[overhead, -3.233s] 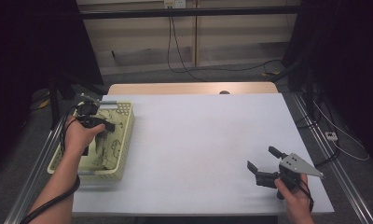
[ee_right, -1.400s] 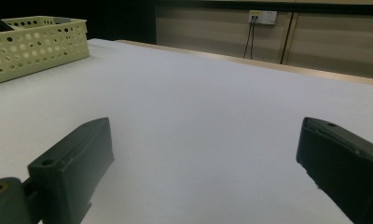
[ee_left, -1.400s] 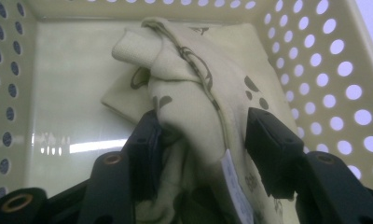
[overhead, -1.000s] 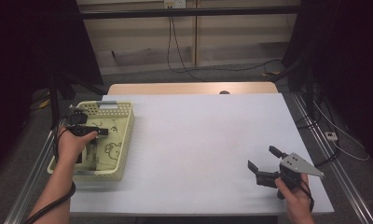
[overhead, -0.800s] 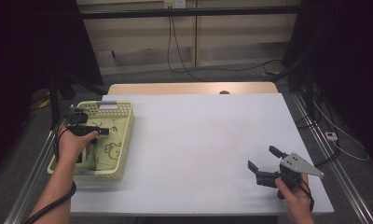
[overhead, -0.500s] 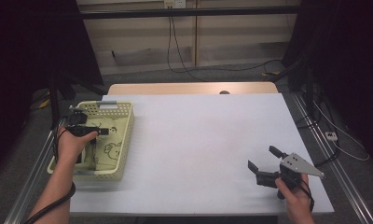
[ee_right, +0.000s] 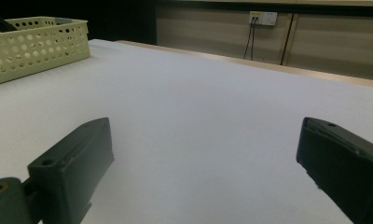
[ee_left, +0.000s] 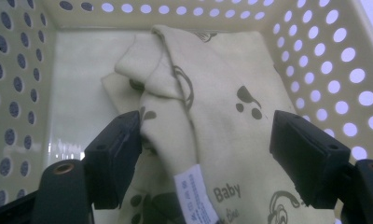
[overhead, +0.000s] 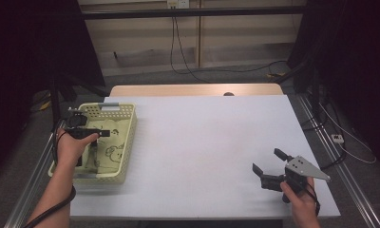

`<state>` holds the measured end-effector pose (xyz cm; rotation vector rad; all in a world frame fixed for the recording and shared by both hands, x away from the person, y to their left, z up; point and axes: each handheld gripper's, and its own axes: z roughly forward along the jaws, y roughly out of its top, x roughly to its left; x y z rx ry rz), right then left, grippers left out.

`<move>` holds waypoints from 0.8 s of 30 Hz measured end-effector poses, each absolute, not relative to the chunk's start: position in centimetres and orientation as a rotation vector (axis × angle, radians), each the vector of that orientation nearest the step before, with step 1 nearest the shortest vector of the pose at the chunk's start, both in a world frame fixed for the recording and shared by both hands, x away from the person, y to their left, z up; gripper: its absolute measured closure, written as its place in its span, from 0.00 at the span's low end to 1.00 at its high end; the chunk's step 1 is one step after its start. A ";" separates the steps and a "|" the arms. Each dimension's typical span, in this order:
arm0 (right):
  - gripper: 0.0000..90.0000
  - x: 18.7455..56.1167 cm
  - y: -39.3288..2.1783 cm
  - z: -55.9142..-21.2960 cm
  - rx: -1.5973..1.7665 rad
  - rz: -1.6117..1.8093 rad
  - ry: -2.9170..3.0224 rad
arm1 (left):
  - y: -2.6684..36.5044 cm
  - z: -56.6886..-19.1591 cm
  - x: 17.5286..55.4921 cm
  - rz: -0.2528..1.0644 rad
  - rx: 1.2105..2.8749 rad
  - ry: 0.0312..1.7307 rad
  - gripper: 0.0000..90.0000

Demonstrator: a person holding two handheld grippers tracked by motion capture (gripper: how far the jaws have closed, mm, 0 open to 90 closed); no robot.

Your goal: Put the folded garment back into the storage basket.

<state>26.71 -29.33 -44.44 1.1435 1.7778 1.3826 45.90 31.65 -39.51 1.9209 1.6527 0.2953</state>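
Observation:
A pale yellow baby cloth [ee_left: 212,93] with dark animal prints lies bunched in a perforated cream basket [overhead: 127,142] at the table's left. My left gripper [ee_left: 205,135] reaches down into the basket over the cloth [overhead: 113,142]. Its jaws have just been opening and now stand open astride a raised fold; the left pad [ee_left: 124,144] touches the fabric, the right one stands clear. In the high view the left gripper [overhead: 102,134] sits over the basket's near half. My right gripper [overhead: 268,160] hovers open above the table's front right, nothing between its jaws [ee_right: 205,135].
The white table [overhead: 202,137] spreads wide between the basket and the right hand. The basket [ee_right: 35,42] shows far off in the right gripper view. Cables and a wall socket [ee_right: 262,17] lie beyond the table's far edge. Metal rails run along both sides.
Since the earliest frame my left hand has come down and nearer, into the basket. Over the last second neither hand has shifted. The right gripper has stayed put.

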 end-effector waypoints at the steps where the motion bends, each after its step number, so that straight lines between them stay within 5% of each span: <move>1: 0.04 26.7 -29.3 -44.4 1.146 1.381 1.776 | 31.7 -39.4 45.8 0.295 1.918 1.652 0.28; 24: 0.04 26.7 -29.3 -44.5 1.150 1.381 1.782 | 30.0 -37.3 45.8 0.232 1.891 1.532 0.28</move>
